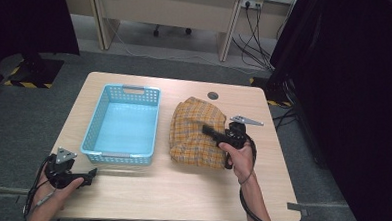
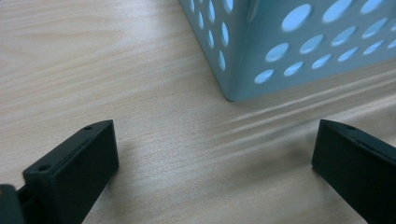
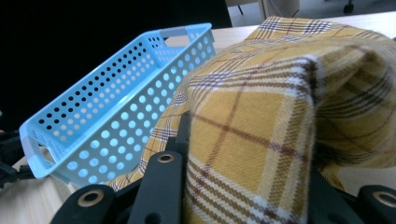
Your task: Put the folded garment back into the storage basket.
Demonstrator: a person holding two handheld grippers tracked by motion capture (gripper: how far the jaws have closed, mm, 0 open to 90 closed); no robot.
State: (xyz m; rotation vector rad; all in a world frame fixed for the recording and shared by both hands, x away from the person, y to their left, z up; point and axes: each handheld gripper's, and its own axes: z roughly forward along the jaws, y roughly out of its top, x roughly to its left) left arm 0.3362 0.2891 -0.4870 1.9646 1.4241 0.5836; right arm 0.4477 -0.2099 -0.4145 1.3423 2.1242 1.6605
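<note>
The yellow plaid woven cloth point(image 1: 197, 133) is lying bunched on the pale wooden surface point(image 1: 177, 186), at about 3 o'clock from the light blue perforated plastic basket point(image 1: 122, 124) and just beside it, with a narrow strip of bare wood between them in the high view. In the right gripper view the cloth point(image 3: 261, 116) is rising in a fold between the two black jaws, which are sitting on either side of it and pressing into the fabric, so the right tool point(image 1: 220, 134) is grasping the cloth. That tool is coming in from the cloth's 4 o'clock side, held by the person's right hand point(image 1: 241, 156).

The basket is standing upright, its open top up, near the middle of the surface; its dotted wall point(image 3: 112, 126) is showing beyond the cloth in the right gripper view.

The left tool point(image 1: 87, 176) is sitting low over the surface at about 7 o'clock from the basket, near its closest corner point(image 2: 243, 70). Its jaws are standing wide apart, released, with bare wood between them.
</note>
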